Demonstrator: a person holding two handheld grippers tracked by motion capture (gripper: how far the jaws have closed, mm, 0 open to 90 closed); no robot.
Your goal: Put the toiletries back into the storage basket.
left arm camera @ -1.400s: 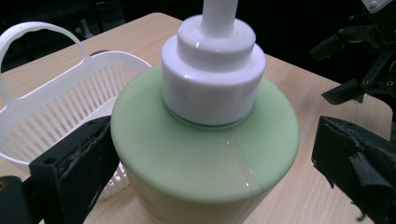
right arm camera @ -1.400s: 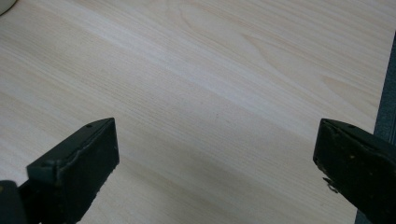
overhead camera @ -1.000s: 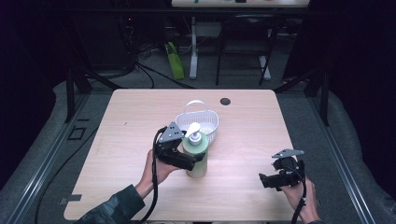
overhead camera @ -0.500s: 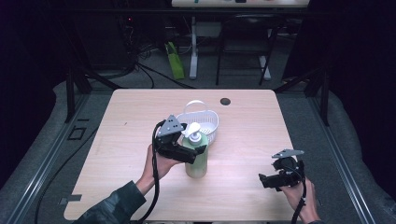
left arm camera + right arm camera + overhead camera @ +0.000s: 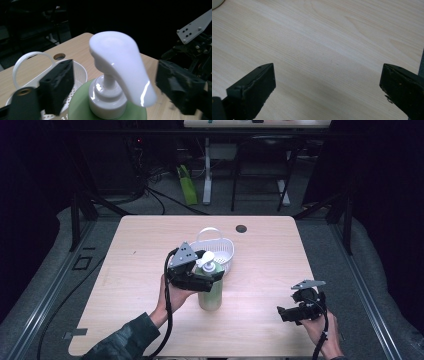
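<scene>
Closing around the pump bottle (image 5: pixel 210 292) beside the basket (image 5: pixel 220 251), the left gripper (image 5: pixel 113 82) isn't yet pinching. Centre both pads on its neck; right gripper (image 5: pixel 286 314) rests released

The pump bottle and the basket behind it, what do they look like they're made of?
Pump bottle: the white pump head looks like glossy moulded plastic, with bright highlights; the pale green body looks like smooth plastic too, possibly translucent. White basket: thin moulded plastic, going by its perforated wall and slim loop handle. Table: light wood-grain top, maybe laminate.
</scene>
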